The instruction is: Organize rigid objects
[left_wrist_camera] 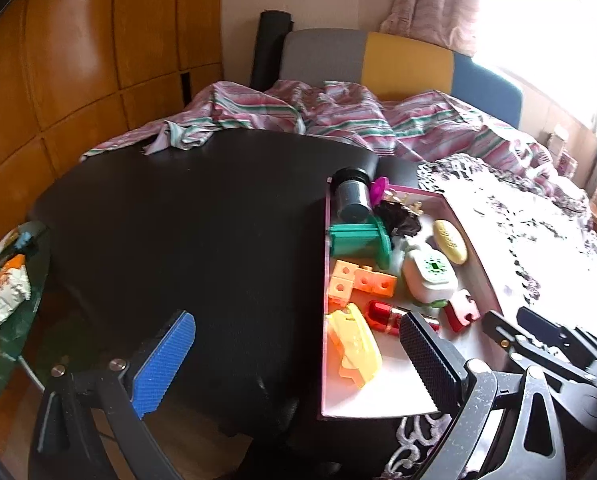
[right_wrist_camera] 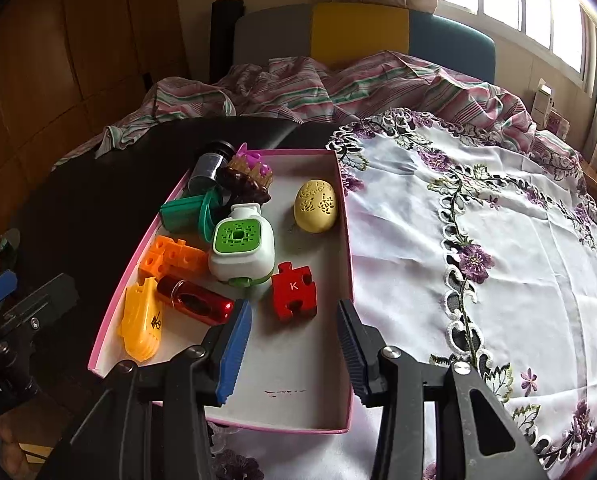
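Bedroom clutter frames the scene: a striped quilt (right_wrist_camera: 298, 84) at the far side, an embroidered cloth (right_wrist_camera: 498, 240) spread to the right, and a pink-rimmed box (right_wrist_camera: 348, 240) lying on the desk (left_wrist_camera: 178, 220) where dark top meets cloth.

Inside the box, the red puzzle piece (right_wrist_camera: 294, 290) marked K lies just beyond the right hand-held gripper (right_wrist_camera: 294, 354), almost dead ahead between its blue pads, with bare box floor between them. Its jaws stand moderately open and hold nothing. By my reading this is the likeliest next pick, and the right hand is the nearer one.

Just left of the piece, a red metallic cylinder (right_wrist_camera: 196, 300) lies with its long axis running from far left to near right, its near end close to the left blue pad, so it could be nudged on the way in. A white-and-green block (right_wrist_camera: 242, 246) sits just beyond, a yellow egg (right_wrist_camera: 315, 206) farther right, orange bricks (right_wrist_camera: 170, 258) and a yellow plastic toy (right_wrist_camera: 140, 324) to the left.

The left hand-held gripper (left_wrist_camera: 298, 360) hovers wide open and empty over the dark desk and the box's left wall.
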Action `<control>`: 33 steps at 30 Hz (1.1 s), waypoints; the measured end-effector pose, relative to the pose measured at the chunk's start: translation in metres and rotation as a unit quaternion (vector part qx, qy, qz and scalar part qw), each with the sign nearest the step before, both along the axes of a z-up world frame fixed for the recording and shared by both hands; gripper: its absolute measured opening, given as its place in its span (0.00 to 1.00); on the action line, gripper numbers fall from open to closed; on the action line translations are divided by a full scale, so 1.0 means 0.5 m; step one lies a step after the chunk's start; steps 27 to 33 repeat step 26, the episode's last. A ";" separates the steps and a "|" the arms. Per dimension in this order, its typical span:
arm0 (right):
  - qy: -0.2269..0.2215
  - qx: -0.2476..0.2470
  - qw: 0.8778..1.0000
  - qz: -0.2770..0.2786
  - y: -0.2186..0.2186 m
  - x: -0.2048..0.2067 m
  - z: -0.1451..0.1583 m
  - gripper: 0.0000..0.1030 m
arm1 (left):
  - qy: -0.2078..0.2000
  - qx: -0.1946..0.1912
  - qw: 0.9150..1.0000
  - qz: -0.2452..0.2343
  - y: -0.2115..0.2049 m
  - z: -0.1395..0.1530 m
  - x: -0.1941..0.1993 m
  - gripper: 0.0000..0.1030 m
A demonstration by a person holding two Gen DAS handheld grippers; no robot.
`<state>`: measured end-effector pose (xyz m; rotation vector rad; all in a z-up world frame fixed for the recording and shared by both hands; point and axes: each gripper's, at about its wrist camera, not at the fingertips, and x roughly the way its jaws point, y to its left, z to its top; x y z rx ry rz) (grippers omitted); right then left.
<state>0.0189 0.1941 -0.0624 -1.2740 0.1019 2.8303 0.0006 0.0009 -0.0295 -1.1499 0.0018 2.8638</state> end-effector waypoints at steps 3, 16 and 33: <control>0.005 0.001 1.000 0.001 -0.004 0.002 0.005 0.43 | 0.008 -0.010 1.000 0.006 0.000 0.003 0.006 1.00; 0.022 0.004 1.000 0.007 -0.014 0.006 0.030 0.43 | 0.024 -0.004 1.000 0.010 -0.010 0.019 0.015 1.00; 0.021 0.002 1.000 0.015 -0.021 0.001 0.028 0.43 | 0.021 -0.005 1.000 0.005 -0.008 0.016 0.014 0.99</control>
